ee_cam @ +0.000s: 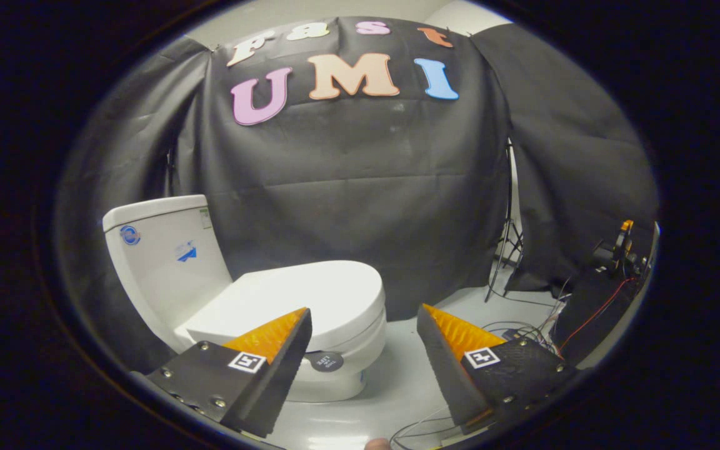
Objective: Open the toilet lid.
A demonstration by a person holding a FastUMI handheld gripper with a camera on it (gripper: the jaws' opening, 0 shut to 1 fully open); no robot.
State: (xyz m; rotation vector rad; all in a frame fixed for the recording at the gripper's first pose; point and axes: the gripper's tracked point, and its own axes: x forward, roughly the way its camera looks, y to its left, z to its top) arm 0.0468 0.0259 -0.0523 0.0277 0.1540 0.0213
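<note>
My hand-held gripper (363, 315) is open, its fingers spread wide with nothing between them. The toilet lid (310, 300) lies closed on the bowl at lower left of the frame, just beyond my left finger (272, 337). The cistern (160, 256) rises behind it. Cables (516, 328) lie on the floor at lower right.

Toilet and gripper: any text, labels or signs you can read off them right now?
Toilet tank: round blue logo and blue sticker, too blurred to read.
Toilet bowl: round dark sticker under the closed lid, text too small.
Open gripper: square black-and-white markers on the fingers, no words.
</note>
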